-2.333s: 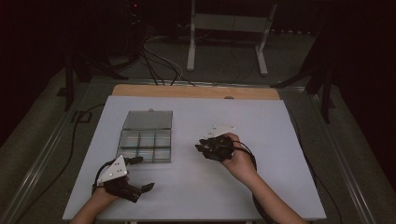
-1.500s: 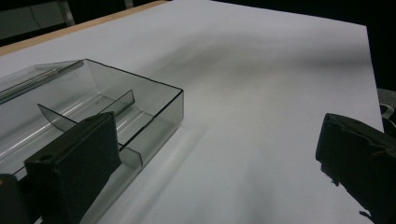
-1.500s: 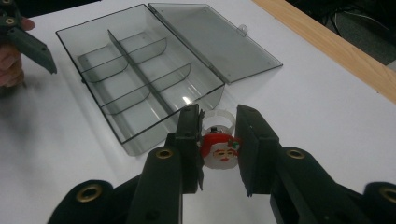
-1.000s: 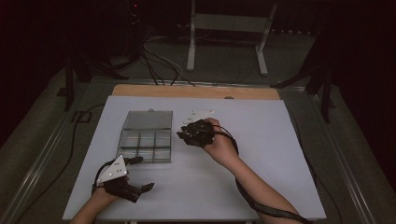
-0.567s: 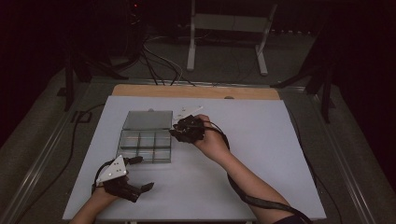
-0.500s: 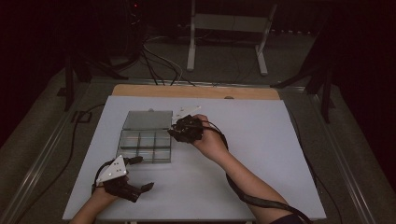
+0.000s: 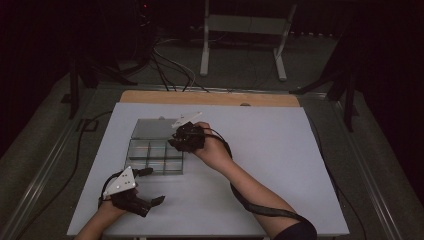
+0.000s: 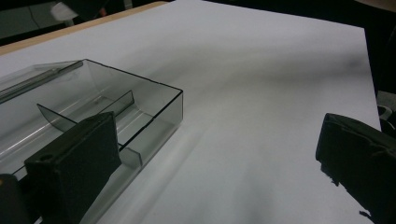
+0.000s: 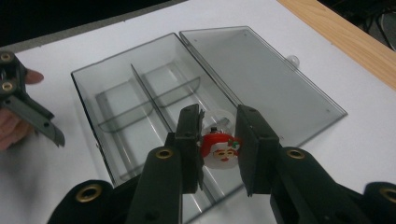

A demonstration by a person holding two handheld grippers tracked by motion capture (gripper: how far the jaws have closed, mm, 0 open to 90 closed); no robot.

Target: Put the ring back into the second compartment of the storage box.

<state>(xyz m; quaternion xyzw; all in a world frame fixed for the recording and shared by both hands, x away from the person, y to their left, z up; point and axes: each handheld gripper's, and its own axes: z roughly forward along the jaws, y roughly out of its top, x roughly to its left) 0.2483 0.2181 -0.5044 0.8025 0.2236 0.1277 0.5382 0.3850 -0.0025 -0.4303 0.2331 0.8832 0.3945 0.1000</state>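
White worktop (image 7: pixel 280 150), clear divided box (image 7: pixel 156 150) at 10 o'clock, lid open. Right tongs (image 9: pixel 219 140) pinch a small Santa figure (image 9: pixel 218 150) over the box's near cells. Left tongs (image 7: pixel 145 202), 7 o'clock, gape empty. Risk: release over a divider, Santa bounces out.

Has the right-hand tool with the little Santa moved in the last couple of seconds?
Yes. The right tool has travelled left across the table to the clear box, and now holds the Santa over its compartments.
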